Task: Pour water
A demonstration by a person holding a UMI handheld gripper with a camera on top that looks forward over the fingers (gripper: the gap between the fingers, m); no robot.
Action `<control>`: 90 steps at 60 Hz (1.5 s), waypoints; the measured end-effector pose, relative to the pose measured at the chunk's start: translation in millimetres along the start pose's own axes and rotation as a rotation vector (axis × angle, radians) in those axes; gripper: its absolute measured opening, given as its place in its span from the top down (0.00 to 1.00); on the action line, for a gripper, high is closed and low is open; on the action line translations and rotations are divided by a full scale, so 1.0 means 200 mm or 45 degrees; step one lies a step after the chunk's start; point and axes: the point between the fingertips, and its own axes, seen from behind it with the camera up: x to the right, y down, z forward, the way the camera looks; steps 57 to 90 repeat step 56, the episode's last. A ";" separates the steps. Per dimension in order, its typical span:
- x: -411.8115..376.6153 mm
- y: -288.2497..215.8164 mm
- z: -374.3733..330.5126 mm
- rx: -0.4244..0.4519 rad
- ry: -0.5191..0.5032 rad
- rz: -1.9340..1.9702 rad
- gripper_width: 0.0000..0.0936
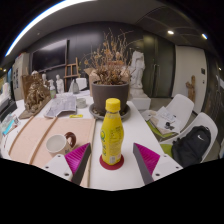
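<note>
A yellow bottle (111, 132) with a yellow cap and a green-and-yellow label stands upright on a red coaster (111, 162) on the white table (130, 130). My gripper (111, 163) is open, with its pink pads (78, 160) at either side of the bottle's base. A gap shows on both sides, so the bottle stands between the fingers on its own support. A white cup (57, 144) sits on the table to the left of the bottle, beyond the left finger.
A dark pot with dried branches (109, 92) stands behind the bottle. Figurines (38, 94) and small bottles sit at the far left. White chairs (182, 112) and a dark bag (192, 146) are to the right.
</note>
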 end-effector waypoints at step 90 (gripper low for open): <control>-0.67 -0.06 -1.33 -0.126 0.164 0.029 0.08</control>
